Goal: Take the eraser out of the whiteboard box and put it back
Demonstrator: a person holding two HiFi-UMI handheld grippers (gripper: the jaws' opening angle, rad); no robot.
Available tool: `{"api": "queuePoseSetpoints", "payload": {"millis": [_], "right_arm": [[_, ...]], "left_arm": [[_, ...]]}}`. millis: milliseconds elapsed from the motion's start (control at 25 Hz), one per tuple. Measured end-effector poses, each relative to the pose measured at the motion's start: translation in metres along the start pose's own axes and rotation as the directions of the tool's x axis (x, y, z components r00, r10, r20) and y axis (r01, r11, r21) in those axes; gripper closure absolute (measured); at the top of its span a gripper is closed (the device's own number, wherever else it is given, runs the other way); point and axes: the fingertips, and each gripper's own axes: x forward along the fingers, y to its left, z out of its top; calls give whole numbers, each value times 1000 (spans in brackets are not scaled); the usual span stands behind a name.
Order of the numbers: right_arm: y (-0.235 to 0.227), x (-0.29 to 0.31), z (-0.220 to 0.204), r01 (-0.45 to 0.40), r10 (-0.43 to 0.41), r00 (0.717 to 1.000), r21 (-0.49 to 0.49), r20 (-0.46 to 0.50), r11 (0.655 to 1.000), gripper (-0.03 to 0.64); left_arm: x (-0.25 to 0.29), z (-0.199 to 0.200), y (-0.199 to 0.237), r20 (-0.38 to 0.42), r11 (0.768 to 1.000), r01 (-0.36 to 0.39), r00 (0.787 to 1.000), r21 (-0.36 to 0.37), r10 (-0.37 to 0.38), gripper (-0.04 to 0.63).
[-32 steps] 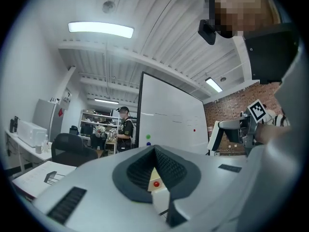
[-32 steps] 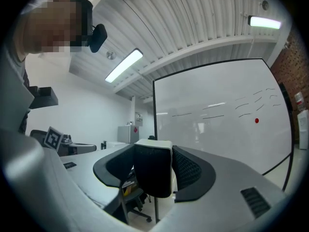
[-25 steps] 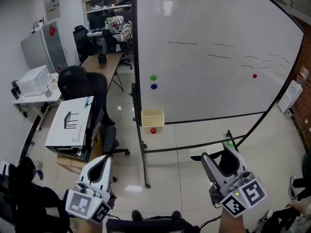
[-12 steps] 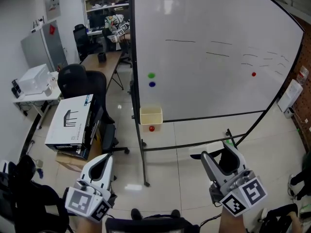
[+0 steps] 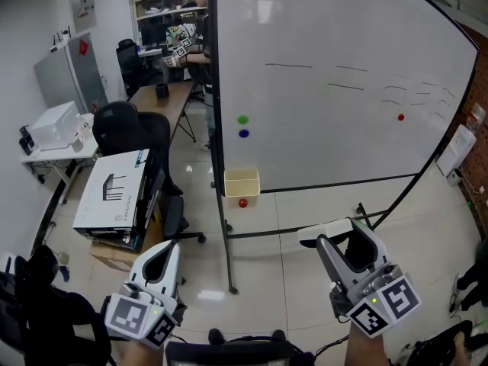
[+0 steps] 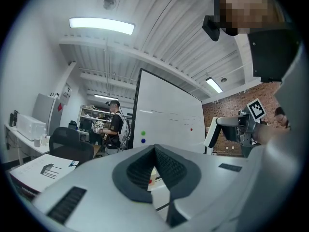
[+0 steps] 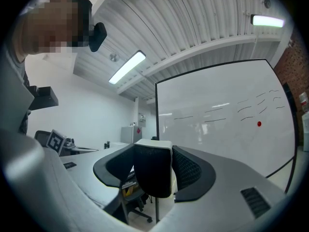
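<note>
A pale yellow box [image 5: 241, 183] hangs on the left post of the big whiteboard [image 5: 343, 128], with a red magnet [image 5: 242, 203] just under it. My right gripper [image 5: 347, 244] is at the lower right, well short of the board, and is shut on the eraser [image 5: 357, 255]. In the right gripper view the eraser [image 7: 152, 178] is a black felt block with a white top, pinched between the pads of the right gripper [image 7: 153, 174]. My left gripper [image 5: 162, 256] hangs at the lower left with its tips together and nothing in it. In the left gripper view its pads [image 6: 166, 166] meet at the tip.
The whiteboard's stand [image 5: 229, 265] crosses the tiled floor ahead. A black office chair [image 5: 126, 132], a white carton [image 5: 114, 197] and a long desk [image 5: 164, 97] fill the left side. A person [image 5: 200, 21] stands behind the board's left edge. Green [image 5: 242, 119] and blue [image 5: 243, 133] magnets sit on the board.
The person behind the board has stepped further into view at the top. Both grippers have kept still and the eraser stays in the right one.
</note>
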Motion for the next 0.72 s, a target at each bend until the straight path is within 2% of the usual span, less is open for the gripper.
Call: {"api": "queuePoseSetpoints", "payload": {"millis": [280,480,720], "right_arm": [[22,25,-2,19,-19,1000,-12,-8,1000,348],[37,53,-11,58,-59,998,-25,-21,998,348],[37,93,-25,89,-88,995,9,-35,996,348]], "left_arm": [[-5,-2,33,-4,1000,0,1000,-3,0,575],[-10,-13,78,-16,998,-43,999,-41,43,575],[4,-22,101,-28,998,1,1000,-64,-3,574]]}}
